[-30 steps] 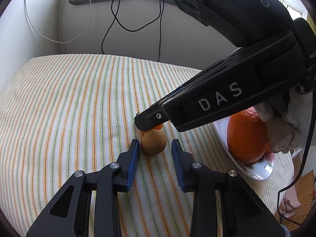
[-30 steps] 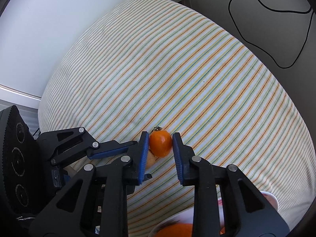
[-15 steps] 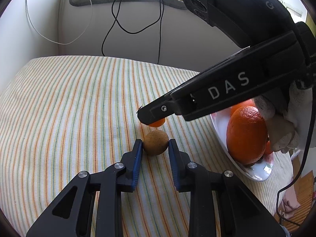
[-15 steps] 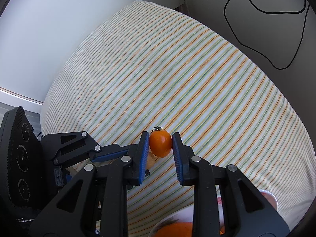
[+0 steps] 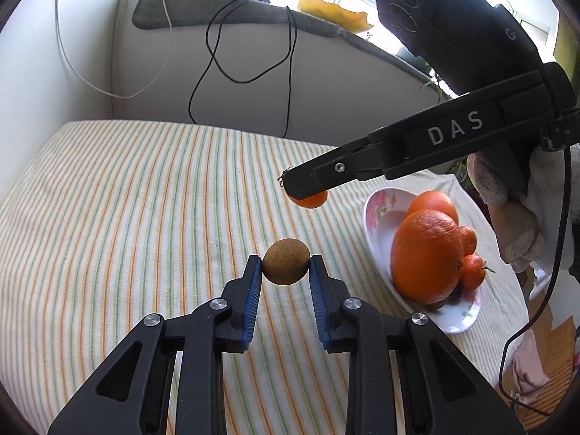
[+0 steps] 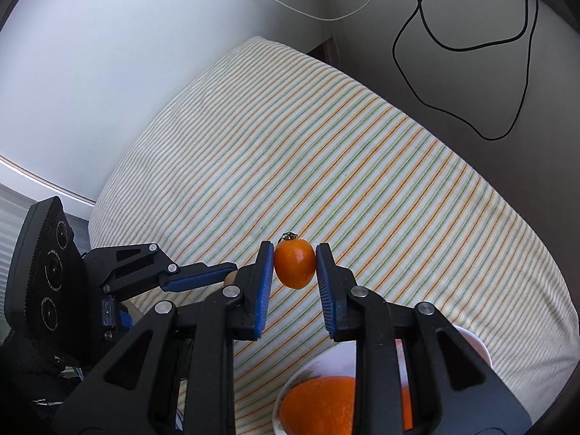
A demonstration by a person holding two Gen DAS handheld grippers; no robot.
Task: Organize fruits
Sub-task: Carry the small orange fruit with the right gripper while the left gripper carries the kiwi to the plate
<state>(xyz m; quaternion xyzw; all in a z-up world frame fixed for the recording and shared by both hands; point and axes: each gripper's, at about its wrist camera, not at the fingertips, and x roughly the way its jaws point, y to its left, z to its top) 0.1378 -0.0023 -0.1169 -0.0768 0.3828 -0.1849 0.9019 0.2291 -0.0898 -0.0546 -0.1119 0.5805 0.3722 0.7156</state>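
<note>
left wrist view: the left hand-held gripper (image 5: pixel 285 266) was clamped on a small brown fruit (image 5: pixel 286 261) held clear of the striped worktop (image 5: pixel 127 199), so i'd carry it level toward the plate (image 5: pixel 377 217) on the right, whose near end looked free. right wrist view: the right hand-held gripper (image 6: pixel 294 266) was pinching a little orange tomato (image 6: pixel 294 261) above the cloth, with the plate rim (image 6: pixel 475 340) just below-right and the left tool close alongside, so best to go one at a time.
</note>
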